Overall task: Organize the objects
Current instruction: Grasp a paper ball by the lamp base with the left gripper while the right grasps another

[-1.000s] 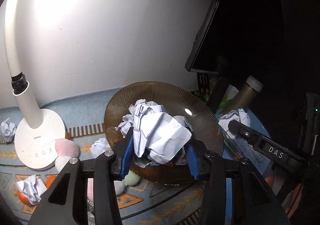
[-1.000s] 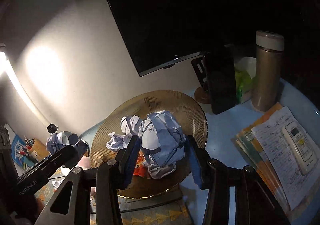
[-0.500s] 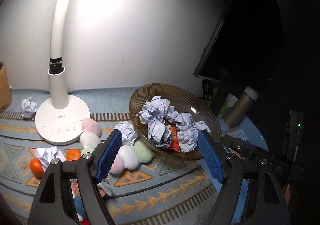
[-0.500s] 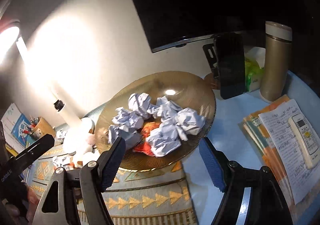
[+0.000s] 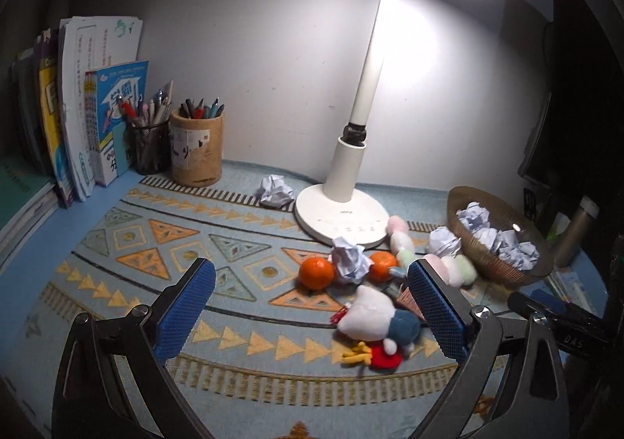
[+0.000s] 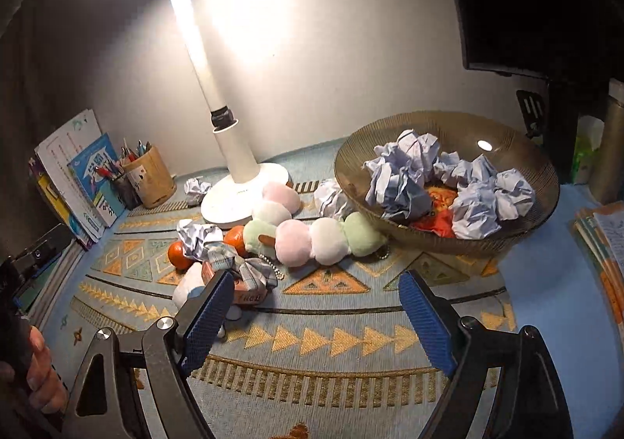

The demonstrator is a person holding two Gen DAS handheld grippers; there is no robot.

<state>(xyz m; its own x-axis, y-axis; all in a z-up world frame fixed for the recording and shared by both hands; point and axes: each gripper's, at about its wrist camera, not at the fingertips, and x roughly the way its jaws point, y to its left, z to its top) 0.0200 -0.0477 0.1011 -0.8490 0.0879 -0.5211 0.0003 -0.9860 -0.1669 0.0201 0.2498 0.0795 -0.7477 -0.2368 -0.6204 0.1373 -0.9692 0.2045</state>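
Both sets of jaws apart, just widened, nothing between: left gripper, right gripper. Right of frame, brown bowl with about six paper balls. Left of it on the mat: three loose paper balls, two oranges.

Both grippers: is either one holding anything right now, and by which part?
Nothing is held. The left gripper and the right gripper have just been opening, nothing between their jaws.
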